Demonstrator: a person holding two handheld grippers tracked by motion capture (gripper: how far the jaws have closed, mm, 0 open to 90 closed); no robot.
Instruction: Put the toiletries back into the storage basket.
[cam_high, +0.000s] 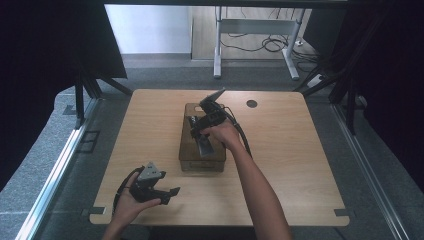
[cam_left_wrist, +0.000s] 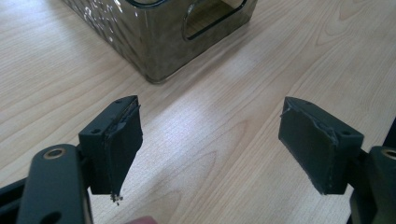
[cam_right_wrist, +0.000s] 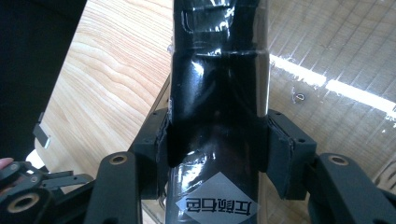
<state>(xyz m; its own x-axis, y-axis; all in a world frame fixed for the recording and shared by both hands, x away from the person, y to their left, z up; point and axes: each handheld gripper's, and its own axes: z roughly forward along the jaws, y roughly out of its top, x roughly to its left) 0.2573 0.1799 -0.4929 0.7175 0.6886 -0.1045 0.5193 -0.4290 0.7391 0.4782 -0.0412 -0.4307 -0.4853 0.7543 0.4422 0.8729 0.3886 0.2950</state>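
Observation:
A smoky see-through box (cam_high: 202, 161) stands in the middle of the wooden table (cam_high: 290, 165). My right gripper (cam_high: 199, 134) hangs over it, tilted down toward the person's side, and is shut on a glossy black packet (cam_high: 204, 146). In the right gripper view the pads of the right gripper (cam_right_wrist: 217, 149) press both sides of the packet (cam_right_wrist: 217, 84), whose white label (cam_right_wrist: 217, 204) shows near the bottom; the box's ribbed floor (cam_right_wrist: 336, 56) lies behind. My left gripper (cam_high: 170, 196) rests near the table's front left, open with nothing in it (cam_left_wrist: 210, 140), a corner of the box (cam_left_wrist: 163, 42) ahead of it.
A round cable hole (cam_high: 251, 103) sits at the table's far right. Beyond the table stands a white desk frame (cam_high: 255, 30) with cables on the floor. Dark curtains and stand legs (cam_high: 80, 95) flank both sides. Bare wood surrounds the box.

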